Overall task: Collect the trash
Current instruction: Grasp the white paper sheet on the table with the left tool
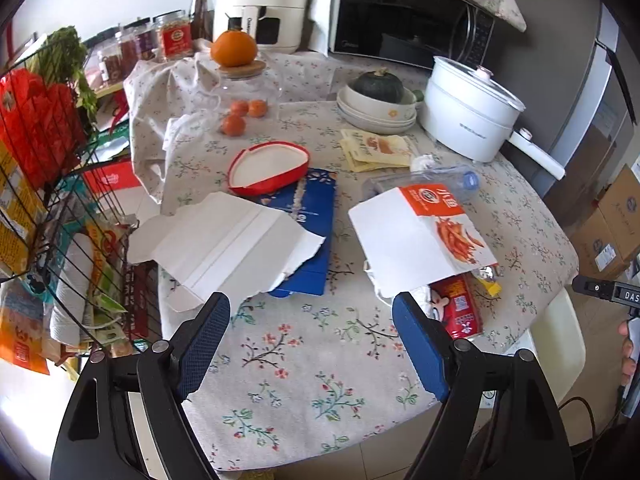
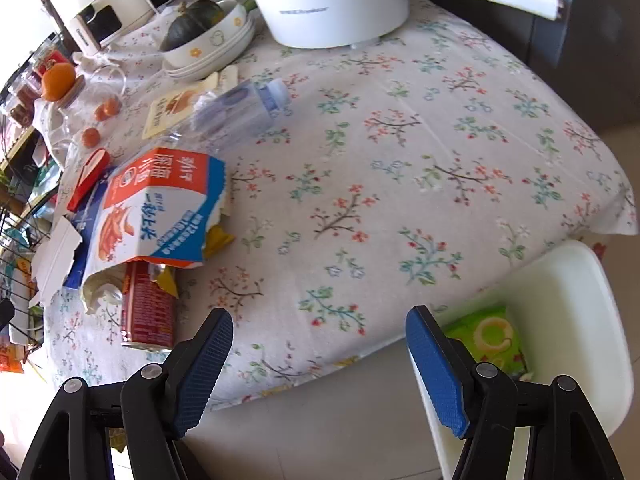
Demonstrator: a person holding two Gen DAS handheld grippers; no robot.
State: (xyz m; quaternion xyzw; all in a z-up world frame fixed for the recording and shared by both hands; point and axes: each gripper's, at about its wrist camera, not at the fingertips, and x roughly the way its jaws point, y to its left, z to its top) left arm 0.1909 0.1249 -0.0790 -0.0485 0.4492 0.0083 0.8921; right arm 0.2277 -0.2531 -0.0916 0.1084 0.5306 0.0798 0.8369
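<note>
Trash lies on the floral-cloth table [image 1: 304,364]: a torn white cardboard sheet [image 1: 228,244] over a blue box [image 1: 316,216], a red-rimmed lid [image 1: 268,168], a torn orange-and-white snack box [image 1: 424,232] [image 2: 156,208], a red packet [image 1: 460,308] [image 2: 148,308], a crushed clear plastic bottle [image 1: 424,180] [image 2: 236,116] and yellow sachets [image 1: 376,148]. My left gripper [image 1: 312,320] is open and empty above the table's near edge. My right gripper [image 2: 320,336] is open and empty at the table's edge. A white bin [image 2: 560,320] below holds a green wrapper [image 2: 488,340].
A white electric pot [image 1: 468,108], stacked bowls with a squash [image 1: 380,96], a glass jar with an orange on top [image 1: 240,68], a microwave [image 1: 404,12] and an air fryer [image 1: 264,0] stand at the back. A wire rack [image 1: 48,200] of goods stands left.
</note>
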